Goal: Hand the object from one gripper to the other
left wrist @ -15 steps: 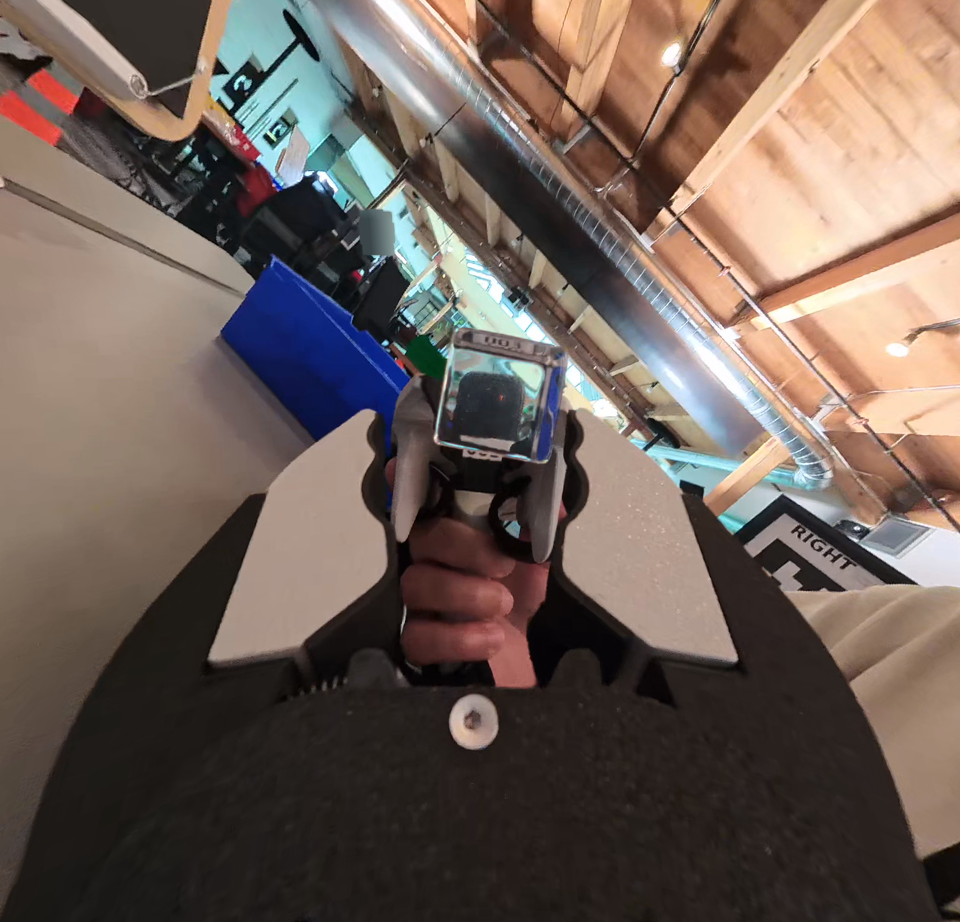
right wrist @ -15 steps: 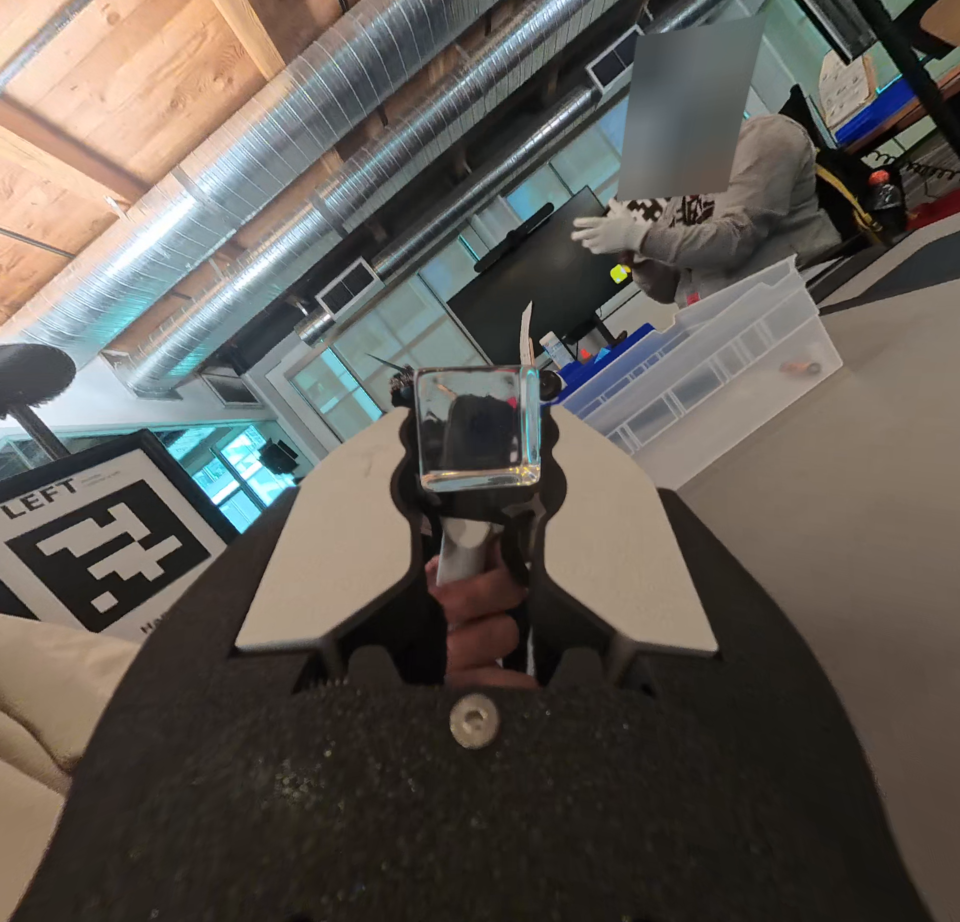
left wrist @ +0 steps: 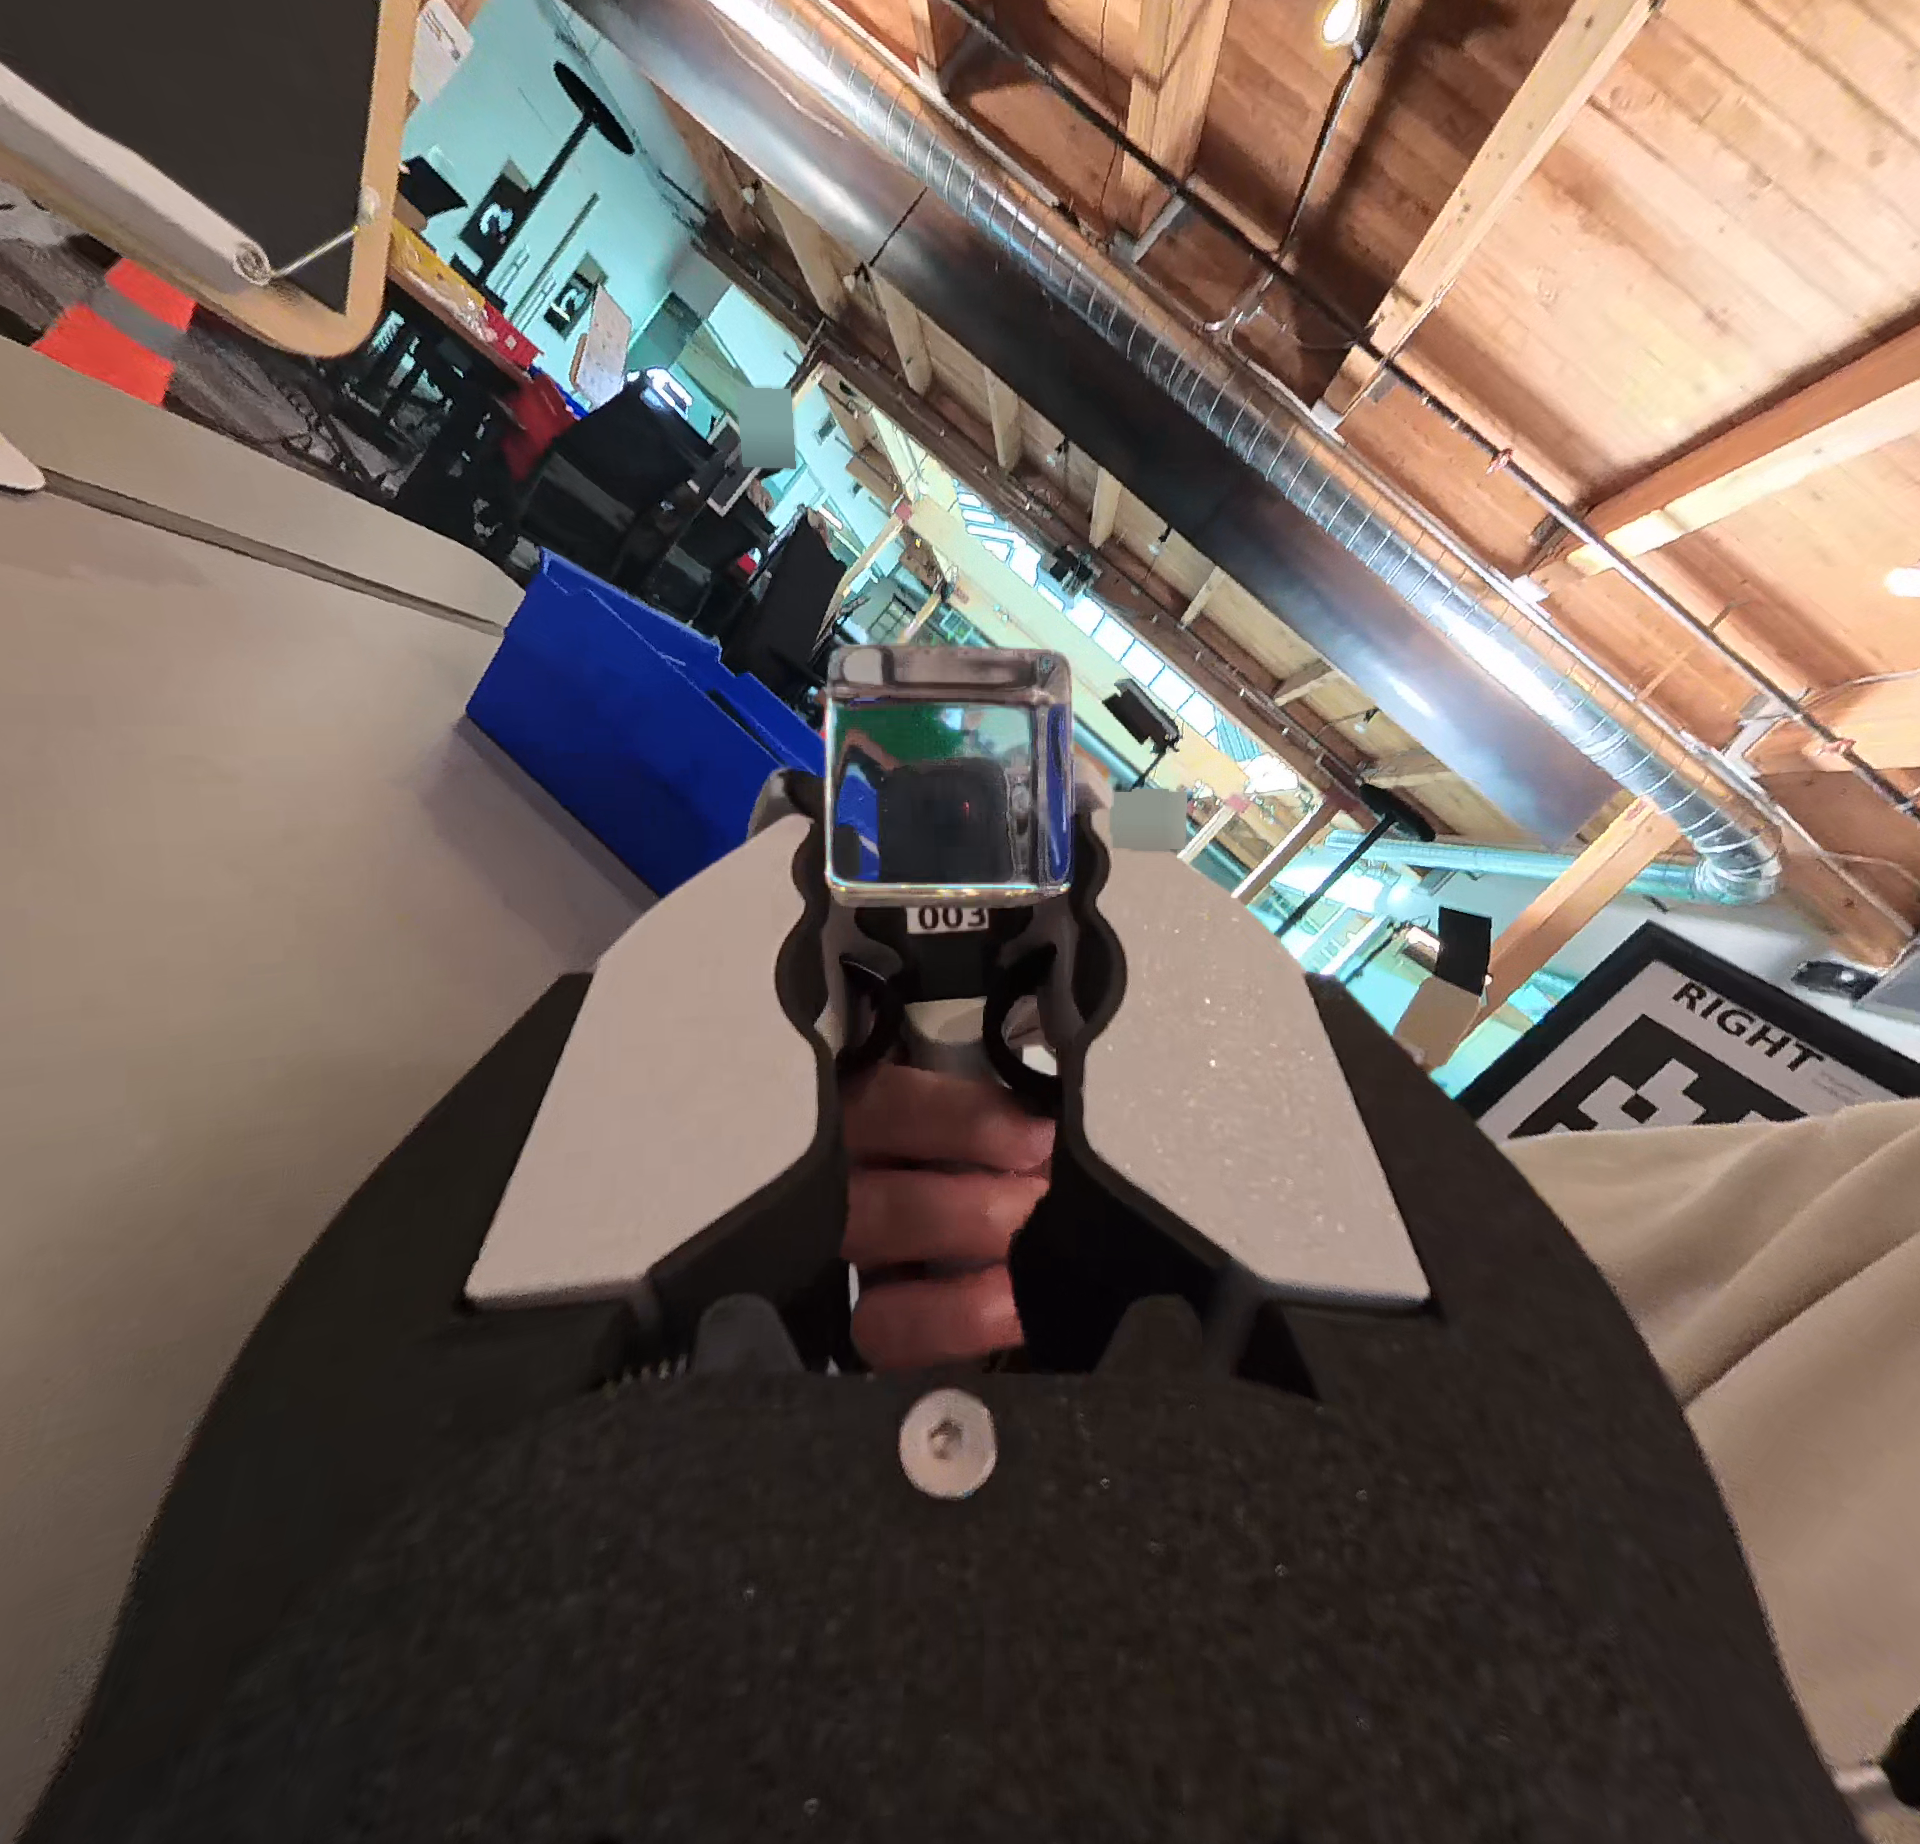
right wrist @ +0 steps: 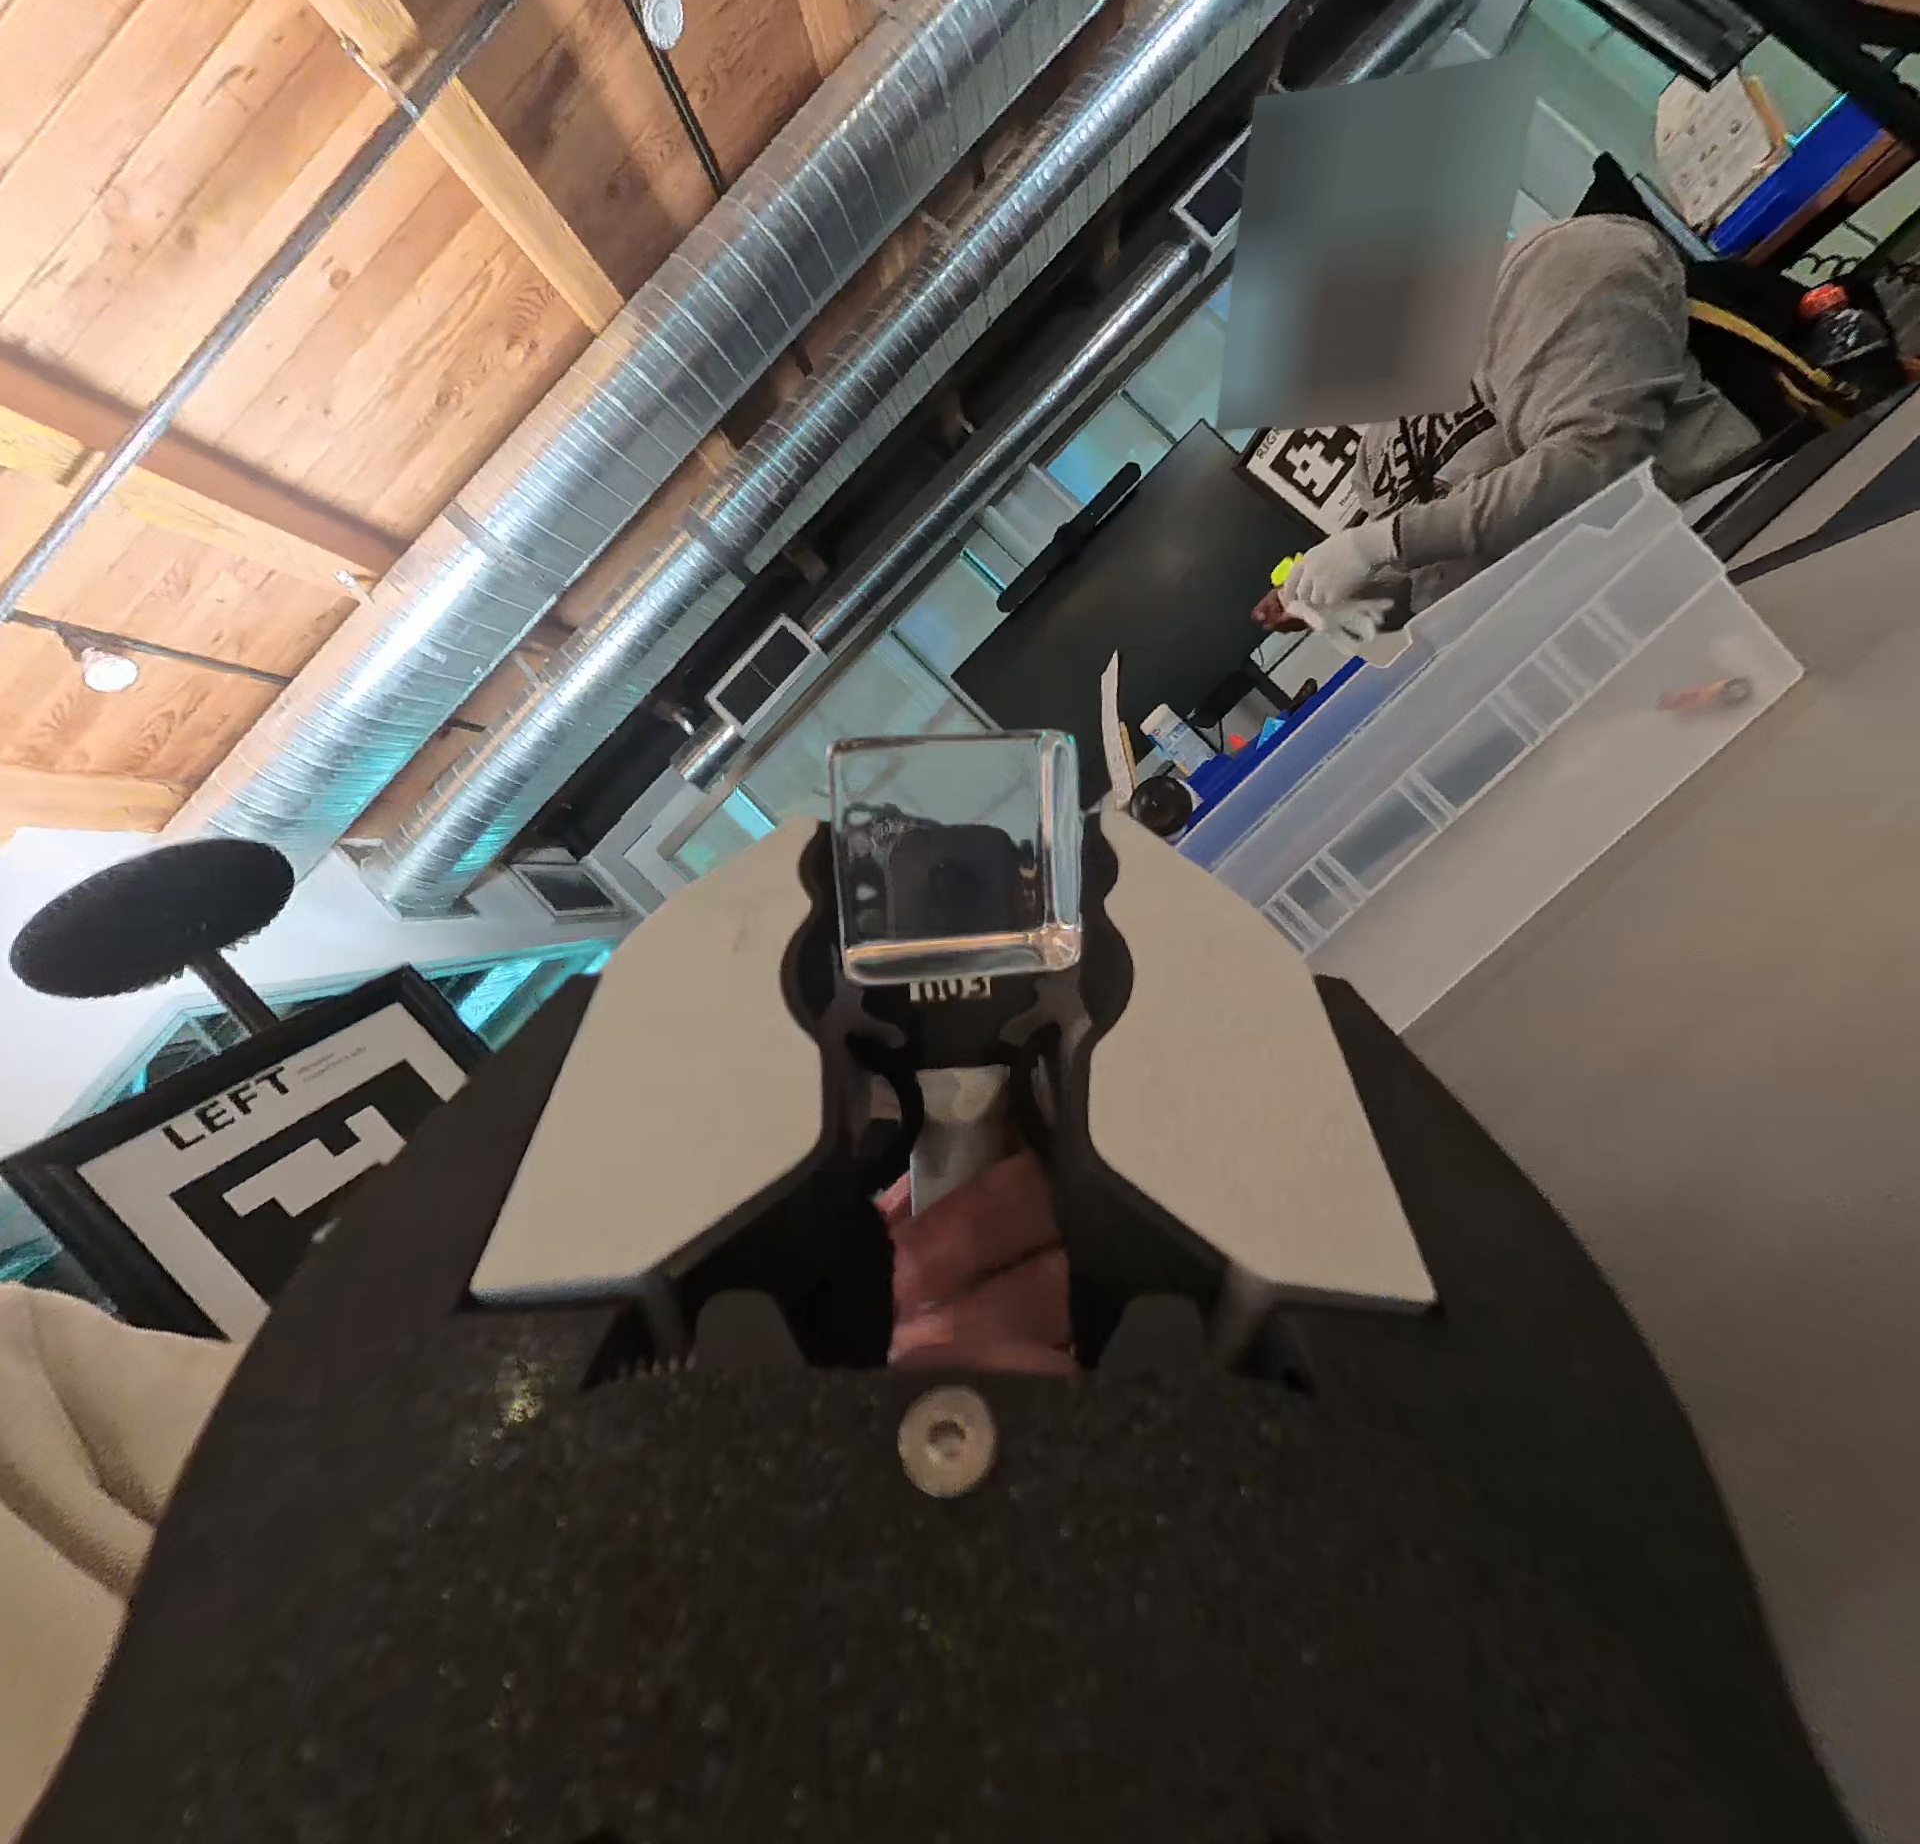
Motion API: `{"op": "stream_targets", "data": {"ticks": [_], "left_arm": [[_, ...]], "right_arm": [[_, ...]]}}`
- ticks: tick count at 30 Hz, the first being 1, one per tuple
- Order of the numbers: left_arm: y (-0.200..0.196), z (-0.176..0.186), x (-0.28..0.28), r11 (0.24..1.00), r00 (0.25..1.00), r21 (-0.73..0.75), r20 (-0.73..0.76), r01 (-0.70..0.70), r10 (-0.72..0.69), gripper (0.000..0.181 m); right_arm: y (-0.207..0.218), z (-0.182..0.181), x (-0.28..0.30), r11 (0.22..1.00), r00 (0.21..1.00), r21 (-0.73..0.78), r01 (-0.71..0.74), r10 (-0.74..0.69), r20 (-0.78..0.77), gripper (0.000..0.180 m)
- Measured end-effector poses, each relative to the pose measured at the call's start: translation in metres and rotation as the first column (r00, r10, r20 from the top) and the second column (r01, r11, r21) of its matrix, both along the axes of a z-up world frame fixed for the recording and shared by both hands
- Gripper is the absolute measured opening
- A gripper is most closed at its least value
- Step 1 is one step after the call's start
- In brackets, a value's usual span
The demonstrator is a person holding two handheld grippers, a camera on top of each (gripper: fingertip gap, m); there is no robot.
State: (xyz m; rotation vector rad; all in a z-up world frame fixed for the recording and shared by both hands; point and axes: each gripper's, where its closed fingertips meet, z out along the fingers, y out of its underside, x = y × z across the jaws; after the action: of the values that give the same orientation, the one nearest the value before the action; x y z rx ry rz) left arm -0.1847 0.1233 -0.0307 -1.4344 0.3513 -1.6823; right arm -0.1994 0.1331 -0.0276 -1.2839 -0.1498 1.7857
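A clear glass-like cube (left wrist: 948,776) sits between the two grippers, which face each other tip to tip in the air. My left gripper (left wrist: 951,849) has its grey fingers (left wrist: 727,1015) closed against the cube's sides. Behind the cube I see the right gripper's black body (left wrist: 951,973) and the hand (left wrist: 935,1223) holding it. In the right wrist view the cube (right wrist: 951,849) is held the same way between my right gripper's (right wrist: 956,859) fingers (right wrist: 717,1046). The left gripper's body (right wrist: 951,1025) and a hand (right wrist: 977,1264) show behind it.
A grey table (left wrist: 260,859) lies to the left with a blue bin (left wrist: 623,714) on it. A clear plastic bin (right wrist: 1507,755) stands on the table (right wrist: 1662,1067) to the right, with a seated person (right wrist: 1558,392) behind it. Black-and-white marker boards (left wrist: 1714,1056) (right wrist: 239,1171) and beige sleeves (left wrist: 1714,1275) are close by.
My left gripper's fingers have closed in on the cube's sides. Both grippers have turned so they line up straighter. The right gripper's grip looks unchanged.
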Motion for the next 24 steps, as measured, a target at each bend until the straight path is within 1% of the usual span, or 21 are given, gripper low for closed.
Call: {"op": "stream_targets", "data": {"ticks": [1,4,6,7,9,11,14,16,17,19,20,22,23,24], "left_arm": [[-0.001,-0.001,-0.001,1.0,1.0,0.001,-0.02,0.015,-0.015,0.043],[-0.001,0.0,-0.007,0.999,0.996,0.004,-0.067,0.054,-0.054,0.044],[0.001,-0.002,-0.015,0.996,0.992,-0.017,-0.088,0.09,-0.092,0.043],[0.004,-0.006,-0.02,0.994,0.988,-0.038,-0.115,0.099,-0.102,0.044],[0.01,-0.01,-0.032,0.992,0.982,-0.051,-0.143,0.113,-0.119,0.043],[0.013,-0.01,-0.042,0.987,0.978,-0.063,-0.143,0.145,-0.153,0.044],[0.014,-0.007,-0.05,0.985,0.973,-0.047,-0.154,0.166,-0.172,0.044],[0.012,-0.007,-0.049,0.979,0.965,-0.046,-0.166,0.196,-0.201,0.044],[0.008,-0.009,-0.047,0.973,0.957,-0.051,-0.176,0.225,-0.231,0.044],[0.0,-0.016,-0.04,0.957,0.931,-0.063,-0.221,0.283,-0.29,0.044],[-0.004,-0.02,-0.036,0.949,0.914,-0.062,-0.255,0.309,-0.315,0.044],[-0.013,-0.027,-0.028,0.936,0.882,-0.052,-0.321,0.349,-0.346,0.043],[-0.017,-0.03,-0.024,0.925,0.863,-0.056,-0.343,0.375,-0.37,0.043],[-0.022,-0.033,-0.02,0.913,0.843,-0.071,-0.358,0.403,-0.4,0.043]], "right_arm": [[-0.001,-0.001,-0.002,1.0,1.0,0.007,-0.017,0.017,0.024,0.044],[-0.005,0.001,-0.002,0.993,0.992,0.081,-0.084,0.075,0.1,0.05],[-0.006,0.007,0.009,0.98,0.983,0.173,-0.1,0.071,0.167,0.054],[-0.005,0.008,0.015,0.965,0.973,0.24,-0.103,0.047,0.227,0.055],[0.0,-0.001,0.027,0.907,0.914,0.408,-0.106,-0.073,0.398,0.056],[0.008,-0.016,0.037,0.82,0.821,0.56,-0.117,-0.237,0.52,0.059],[0.013,-0.035,0.043,0.692,0.708,0.707,-0.141,-0.428,0.561,0.058],[0.011,-0.044,0.04,0.634,0.671,0.75,-0.186,-0.476,0.569,0.058],[0.008,-0.048,0.037,0.626,0.665,0.751,-0.21,-0.472,0.578,0.058],[0.001,-0.05,0.031,0.635,0.687,0.733,-0.245,-0.42,0.594,0.058],[-0.003,-0.05,0.028,0.654,0.703,0.711,-0.259,-0.378,0.603,0.059],[-0.012,-0.047,0.025,0.711,0.737,0.635,-0.301,-0.249,0.628,0.058],[-0.018,-0.045,0.025,0.726,0.748,0.604,-0.33,-0.189,0.636,0.059],[-0.025,-0.04,0.025,0.716,0.755,0.597,-0.36,-0.152,0.637,0.06]]}}
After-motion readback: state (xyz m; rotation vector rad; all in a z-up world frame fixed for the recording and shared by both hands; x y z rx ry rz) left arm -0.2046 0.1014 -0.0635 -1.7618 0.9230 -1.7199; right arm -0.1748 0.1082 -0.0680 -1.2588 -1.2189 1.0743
